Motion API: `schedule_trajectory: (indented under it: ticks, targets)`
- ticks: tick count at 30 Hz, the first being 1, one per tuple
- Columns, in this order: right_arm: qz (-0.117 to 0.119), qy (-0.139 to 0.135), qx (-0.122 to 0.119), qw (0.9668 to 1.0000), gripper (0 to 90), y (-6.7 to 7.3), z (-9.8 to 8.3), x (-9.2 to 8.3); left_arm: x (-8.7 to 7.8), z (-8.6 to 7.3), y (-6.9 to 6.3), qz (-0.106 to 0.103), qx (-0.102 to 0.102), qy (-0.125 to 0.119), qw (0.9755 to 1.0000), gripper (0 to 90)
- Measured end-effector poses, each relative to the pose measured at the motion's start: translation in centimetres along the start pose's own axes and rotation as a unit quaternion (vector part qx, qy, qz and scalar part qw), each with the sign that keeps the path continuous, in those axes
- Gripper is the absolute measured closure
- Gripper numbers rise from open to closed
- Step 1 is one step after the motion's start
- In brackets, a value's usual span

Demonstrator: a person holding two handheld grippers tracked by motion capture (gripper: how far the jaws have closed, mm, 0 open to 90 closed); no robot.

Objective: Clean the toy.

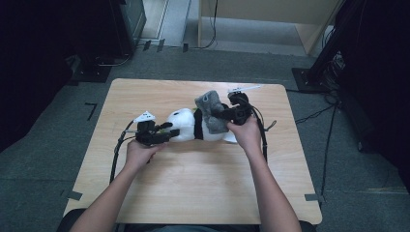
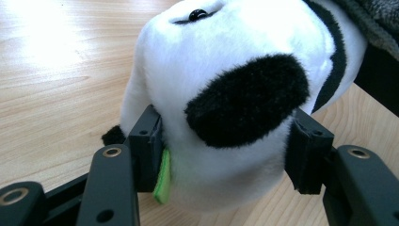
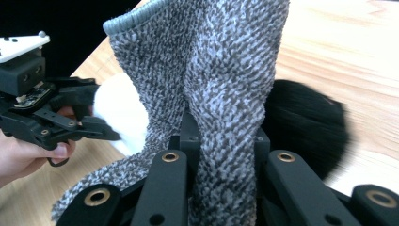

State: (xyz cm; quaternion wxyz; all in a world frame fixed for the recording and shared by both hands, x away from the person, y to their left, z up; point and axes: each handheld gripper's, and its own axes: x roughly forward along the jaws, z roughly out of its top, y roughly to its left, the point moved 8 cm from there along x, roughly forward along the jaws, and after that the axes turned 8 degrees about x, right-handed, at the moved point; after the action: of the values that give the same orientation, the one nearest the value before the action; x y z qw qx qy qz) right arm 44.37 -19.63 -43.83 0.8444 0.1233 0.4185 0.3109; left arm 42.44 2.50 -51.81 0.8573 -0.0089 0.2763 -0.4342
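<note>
A white-and-black plush toy (image 1: 183, 123) lies on its side in the middle of the wooden table (image 1: 193, 179). My left gripper (image 1: 167, 129) is shut on its head (image 2: 221, 70); the pads dent the white fur on both sides, and a small green tag (image 2: 163, 176) sticks out by one pad. A grey knitted sock (image 1: 210, 110) drapes over the toy's other end. My right gripper (image 1: 223, 115) is shut on a fold of that sock (image 3: 221, 70), with the toy's black fur (image 3: 306, 127) behind it. The left gripper (image 3: 47, 108) shows far off in the right gripper view.
Black cables (image 1: 116, 154) trail from both grippers across the table. Beyond the far edge lie grey carpet, a dark stand (image 1: 314, 72) at the right, and a pale wooden cabinet (image 1: 270, 19).
</note>
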Motion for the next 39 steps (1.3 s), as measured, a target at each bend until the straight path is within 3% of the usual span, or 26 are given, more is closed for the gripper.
schedule_trajectory:
  ticks: [5,9,15,19,22,24,27,30,34,39]
  targets:
    - [-0.013,-0.016,0.01,0.9997,76.9,-1.6,0.0,-1.7,0.0,0.0,0.0,-0.003,-0.002,-0.003,1.0,42.9]
    - [-0.007,-0.021,0.01,0.9997,76.6,-2.2,-0.4,-2.1,0.0,0.1,-0.2,-0.006,-0.003,0.002,1.0,47.3]
    - [-0.009,-0.033,0.016,0.9993,77.2,-3.2,-0.8,-2.8,-0.1,0.3,-0.6,-0.006,0.012,-0.003,0.9999,52.2]
    - [-0.019,-0.041,0.021,0.9988,77.2,-4.1,-1.1,-3.4,-0.3,0.5,-1.3,-0.014,0.019,-0.003,0.9997,54.3]
    - [-0.038,-0.047,0.029,0.9977,77.4,-5.2,-1.3,-4.4,-0.5,0.6,-1.6,-0.017,0.02,0.001,0.9996,55.6]
    - [-0.042,-0.057,0.043,0.9966,77.6,-5.9,-1.4,-5.2,-0.8,0.6,-1.6,-0.025,0.011,0.003,0.9996,56.3]
    - [-0.023,-0.073,0.057,0.9954,77.6,-6.2,-1.7,-6.6,-1.4,0.6,-1.9,-0.042,-0.003,0.002,0.9991,57.1]
    - [-0.007,-0.087,0.061,0.9943,77.6,-5.9,-1.8,-7.8,-1.9,0.4,-2.4,-0.054,-0.021,0.011,0.9983,57.0]
    - [0.016,-0.092,0.043,0.9947,77.6,-3.9,-1.8,-8.4,-2.1,0.1,-2.5,-0.053,-0.047,0.018,0.9973,55.7]
    - [0.037,-0.066,0.007,0.9971,77.5,-0.8,-2.2,-6.8,-1.9,-0.3,-1.7,-0.043,-0.044,0.023,0.9978,52.2]
